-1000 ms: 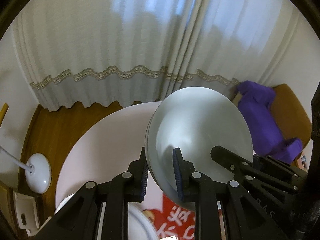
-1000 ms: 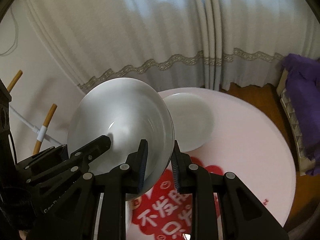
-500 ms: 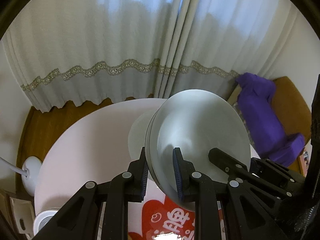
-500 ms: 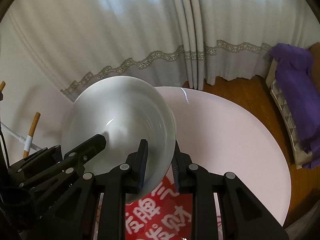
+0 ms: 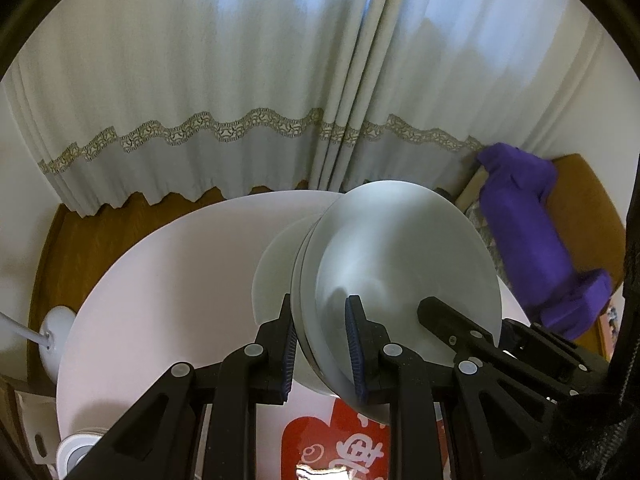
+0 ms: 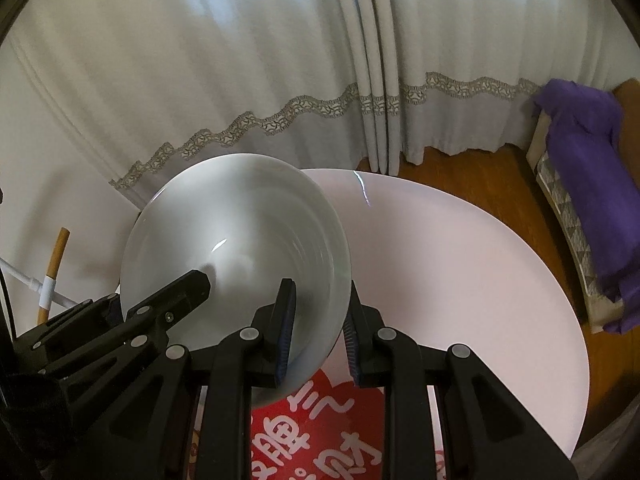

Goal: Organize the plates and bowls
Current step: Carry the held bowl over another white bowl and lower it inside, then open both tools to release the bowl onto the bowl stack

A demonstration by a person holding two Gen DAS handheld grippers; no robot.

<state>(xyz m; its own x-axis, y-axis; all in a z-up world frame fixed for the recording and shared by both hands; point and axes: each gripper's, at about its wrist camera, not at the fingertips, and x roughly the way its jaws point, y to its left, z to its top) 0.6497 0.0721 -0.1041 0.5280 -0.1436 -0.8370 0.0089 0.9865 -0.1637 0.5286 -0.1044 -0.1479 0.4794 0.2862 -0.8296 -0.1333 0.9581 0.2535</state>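
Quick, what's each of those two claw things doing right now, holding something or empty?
Left gripper: closed on the rim of a white bowl.
Right gripper: closed on the opposite rim of the same white bowl.

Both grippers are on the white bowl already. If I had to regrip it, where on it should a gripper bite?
On the near rim of the white bowl, coming from the near edge, one finger inside and one outside, as the right hand-held gripper and left hand-held gripper do. The wall is thin there; the rounded body offers nothing to pinch.
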